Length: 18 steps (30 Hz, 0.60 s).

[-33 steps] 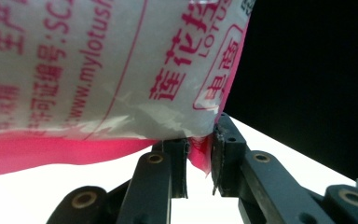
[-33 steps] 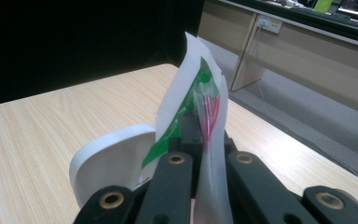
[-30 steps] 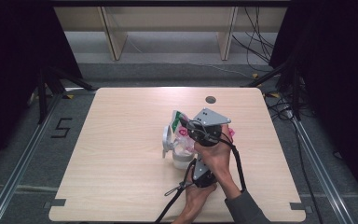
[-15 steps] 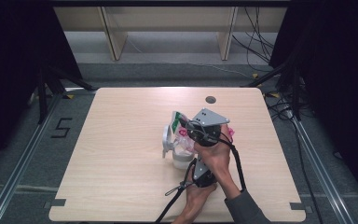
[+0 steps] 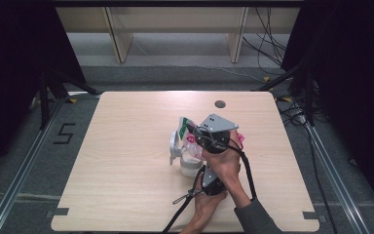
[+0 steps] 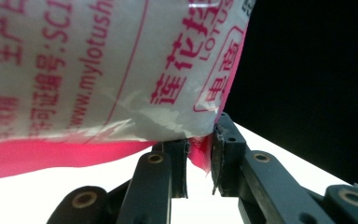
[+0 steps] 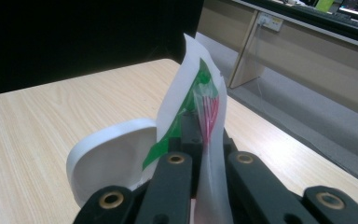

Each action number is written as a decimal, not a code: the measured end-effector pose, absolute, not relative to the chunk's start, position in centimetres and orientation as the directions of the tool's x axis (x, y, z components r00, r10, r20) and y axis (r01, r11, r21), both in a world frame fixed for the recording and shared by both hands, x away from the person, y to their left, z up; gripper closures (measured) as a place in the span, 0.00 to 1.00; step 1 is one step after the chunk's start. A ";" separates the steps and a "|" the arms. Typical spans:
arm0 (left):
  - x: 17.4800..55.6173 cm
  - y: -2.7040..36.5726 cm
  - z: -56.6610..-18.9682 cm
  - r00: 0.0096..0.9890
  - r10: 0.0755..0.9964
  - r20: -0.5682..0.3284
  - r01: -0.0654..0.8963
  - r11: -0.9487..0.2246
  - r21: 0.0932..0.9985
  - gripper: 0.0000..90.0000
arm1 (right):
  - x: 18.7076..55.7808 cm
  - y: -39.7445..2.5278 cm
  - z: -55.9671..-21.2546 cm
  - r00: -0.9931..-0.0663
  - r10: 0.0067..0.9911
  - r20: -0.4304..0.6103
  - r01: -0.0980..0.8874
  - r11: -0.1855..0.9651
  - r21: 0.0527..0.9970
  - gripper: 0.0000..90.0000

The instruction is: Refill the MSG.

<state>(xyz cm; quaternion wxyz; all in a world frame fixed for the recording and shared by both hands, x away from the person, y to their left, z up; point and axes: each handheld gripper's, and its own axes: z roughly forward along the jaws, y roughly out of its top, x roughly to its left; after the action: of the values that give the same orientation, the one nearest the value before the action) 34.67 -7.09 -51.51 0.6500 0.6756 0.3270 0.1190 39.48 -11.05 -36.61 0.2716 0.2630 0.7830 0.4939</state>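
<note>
1. The left gripper has its jaws closed almost together on the pink bottom corner of a plastic pouch printed with red lettering; a thin fold of the film sits pinched between the two black fingertips.

2. The right gripper is likewise clamped, its jaws pressed on the pouch's upper end, where a white, green and red strip stands up between them.

3. In the high view both grippers meet over the pouch, which is held off the tabletop, right of its centre and nearer the front edge than the far one. The right hand crosses above the left hand.

4. Directly beneath the pouch stands a white container with its hinged lid flipped open and leaning to one side. I cannot tell what, if anything, is inside it, as the grippers and pouch cover its mouth.

5. Judged from this, the pouch is gripped at both ends and positioned over the open container, so the lifting and lining up look done. Opening or tipping the pouch so its contents go into the container appears to be what is left; no spill shows on the tabletop.
</note>
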 end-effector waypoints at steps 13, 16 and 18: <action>34.5 -7.2 -51.5 0.743 0.602 -0.293 0.289 0.106 0.951 0.86 | 39.4 -10.8 -36.7 -0.729 0.669 -0.145 0.161 0.374 0.913 1.00; 34.6 -7.0 -51.6 0.755 0.602 -0.260 0.283 0.058 0.957 0.86 | 39.4 -10.8 -36.7 -0.724 0.674 -0.149 0.160 0.374 0.913 1.00; 34.6 -7.0 -51.5 0.755 0.602 -0.260 0.282 0.060 0.958 0.86 | 39.5 -10.9 -36.6 -0.721 0.673 -0.165 0.143 0.378 0.915 1.00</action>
<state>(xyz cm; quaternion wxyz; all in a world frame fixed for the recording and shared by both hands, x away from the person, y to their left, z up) 34.60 -6.97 -51.55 0.6503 0.6744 0.3274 0.1230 39.46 -10.88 -36.64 0.2681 0.2597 0.7855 0.4936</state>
